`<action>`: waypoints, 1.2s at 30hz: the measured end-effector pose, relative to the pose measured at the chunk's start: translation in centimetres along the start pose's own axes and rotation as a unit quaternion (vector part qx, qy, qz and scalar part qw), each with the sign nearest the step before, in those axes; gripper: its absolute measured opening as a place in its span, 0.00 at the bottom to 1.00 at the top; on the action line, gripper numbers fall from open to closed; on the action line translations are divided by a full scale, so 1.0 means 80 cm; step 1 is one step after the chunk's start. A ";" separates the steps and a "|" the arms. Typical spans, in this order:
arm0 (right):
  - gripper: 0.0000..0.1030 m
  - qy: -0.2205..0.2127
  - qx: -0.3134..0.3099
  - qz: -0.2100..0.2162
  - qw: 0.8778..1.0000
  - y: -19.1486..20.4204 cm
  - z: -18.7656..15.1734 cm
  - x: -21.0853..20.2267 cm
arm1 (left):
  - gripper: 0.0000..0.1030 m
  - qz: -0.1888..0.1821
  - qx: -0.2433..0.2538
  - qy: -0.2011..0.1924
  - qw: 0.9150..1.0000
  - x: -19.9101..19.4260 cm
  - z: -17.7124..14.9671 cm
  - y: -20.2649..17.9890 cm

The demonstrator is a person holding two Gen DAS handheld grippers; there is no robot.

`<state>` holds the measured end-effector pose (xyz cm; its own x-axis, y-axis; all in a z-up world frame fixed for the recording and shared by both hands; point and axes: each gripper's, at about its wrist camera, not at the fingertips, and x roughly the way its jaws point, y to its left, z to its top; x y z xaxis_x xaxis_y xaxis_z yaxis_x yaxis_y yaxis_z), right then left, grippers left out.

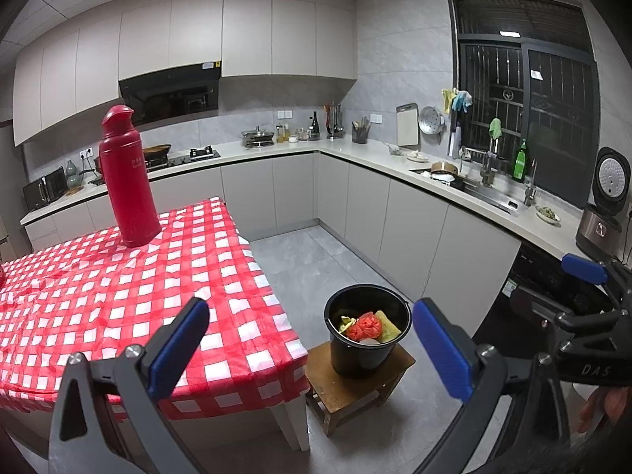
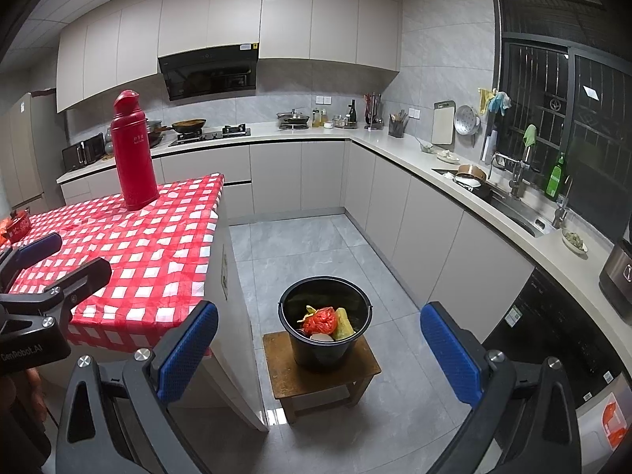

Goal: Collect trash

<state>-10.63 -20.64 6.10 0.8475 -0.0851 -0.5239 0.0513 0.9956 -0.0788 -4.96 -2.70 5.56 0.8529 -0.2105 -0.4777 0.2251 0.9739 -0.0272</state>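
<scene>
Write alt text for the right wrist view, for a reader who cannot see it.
The open right gripper looks down on a black bucket holding red and yellow trash, set on a small wooden stool on a grey kitchen floor. At left, a red thermos stands on a red-checked table; the left gripper enters at the left edge.
</scene>
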 end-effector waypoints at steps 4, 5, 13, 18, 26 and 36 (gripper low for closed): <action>1.00 0.001 -0.001 0.000 1.000 0.001 0.000 0.001 | 1.00 -0.001 -0.001 -0.003 1.000 0.000 0.003 0.004; 1.00 0.001 -0.001 0.000 1.000 0.001 0.001 0.002 | 1.00 -0.002 -0.001 -0.003 1.000 0.000 0.003 0.004; 1.00 0.000 -0.002 -0.001 1.000 0.002 0.002 0.003 | 1.00 -0.003 -0.003 -0.004 1.000 0.002 0.005 0.004; 1.00 0.001 -0.002 0.000 1.000 0.004 0.003 0.004 | 1.00 -0.006 -0.003 -0.006 1.000 0.003 0.003 0.004; 1.00 0.001 -0.002 0.001 1.000 0.003 0.005 0.005 | 1.00 -0.007 -0.002 -0.005 1.000 0.004 0.001 0.006; 1.00 0.001 -0.001 0.000 1.000 0.002 0.006 0.007 | 1.00 -0.008 0.002 -0.003 1.000 0.007 -0.002 0.010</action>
<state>-9.90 -20.48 6.20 0.8470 -0.0845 -0.5249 0.0492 0.9955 -0.0808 -4.40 -2.01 5.16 0.8517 -0.2270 -0.4723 0.2411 0.9700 -0.0314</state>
